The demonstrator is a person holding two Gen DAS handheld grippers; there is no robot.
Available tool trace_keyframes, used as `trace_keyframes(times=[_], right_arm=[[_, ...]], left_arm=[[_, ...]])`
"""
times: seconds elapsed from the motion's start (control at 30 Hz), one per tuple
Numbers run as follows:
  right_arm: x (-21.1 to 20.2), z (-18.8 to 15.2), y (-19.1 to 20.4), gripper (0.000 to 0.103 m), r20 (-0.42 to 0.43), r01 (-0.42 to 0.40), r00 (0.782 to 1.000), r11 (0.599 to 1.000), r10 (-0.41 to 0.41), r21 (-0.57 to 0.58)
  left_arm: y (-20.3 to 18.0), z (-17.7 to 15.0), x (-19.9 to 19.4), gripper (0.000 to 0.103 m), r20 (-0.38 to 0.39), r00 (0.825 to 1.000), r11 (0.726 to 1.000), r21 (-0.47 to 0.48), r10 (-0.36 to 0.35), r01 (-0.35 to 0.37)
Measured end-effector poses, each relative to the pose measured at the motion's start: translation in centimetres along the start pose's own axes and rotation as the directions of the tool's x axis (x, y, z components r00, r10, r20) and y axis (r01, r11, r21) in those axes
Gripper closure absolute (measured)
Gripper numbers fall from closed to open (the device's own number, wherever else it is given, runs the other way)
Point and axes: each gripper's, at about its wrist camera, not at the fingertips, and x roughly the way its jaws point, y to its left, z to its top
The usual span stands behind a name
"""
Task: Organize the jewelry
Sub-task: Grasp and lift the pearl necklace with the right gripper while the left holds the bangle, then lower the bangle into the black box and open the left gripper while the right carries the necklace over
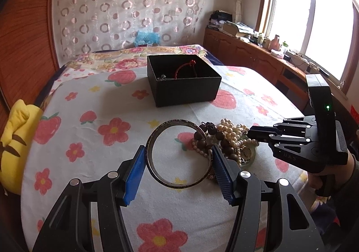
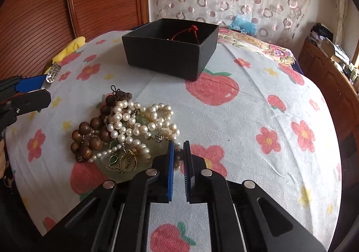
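The left gripper (image 1: 178, 162) clamps a silver bangle (image 1: 177, 153) across its width between blue pads, the engraved ring (dark, tarnished pattern on its outer face) held above the floral sheet (image 1: 89, 99). The right gripper (image 2: 178, 146) has its jaws nearly together on a dark bead strand at the edge of the jewelry heap (image 2: 125, 128): pearls, brown wooden beads, gold pieces. Beyond stands the open black box (image 1: 184, 80), a red cord bracelet (image 1: 182, 70) inside.
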Motion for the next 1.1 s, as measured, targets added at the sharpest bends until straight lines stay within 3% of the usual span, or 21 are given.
trace_keyframes(times=[0.4,0.57,1.1], right_arm=[[-6.4,3.7,-0.4,0.095,0.171,0.048,0.984,0.999,-0.045,-0.018],[-8.7,5.6,-0.6,0.095,0.236,0.056,0.970,0.998,-0.048,-0.025],[-12.7,11.7,-1.0,0.095,0.362,0.105,0.929,0.993,-0.076,-0.061]], left_arm=[[0.8,0.2,-0.3,0.047,0.019,1.000,1.000,-0.014,0.006,-0.006],[-0.2,1.6,-0.5,0.047,0.049,0.999,1.000,0.024,0.002,-0.004],[-0.5,5.8,0.2,0.047,0.086,0.996,0.999,0.051,0.011,-0.016]])
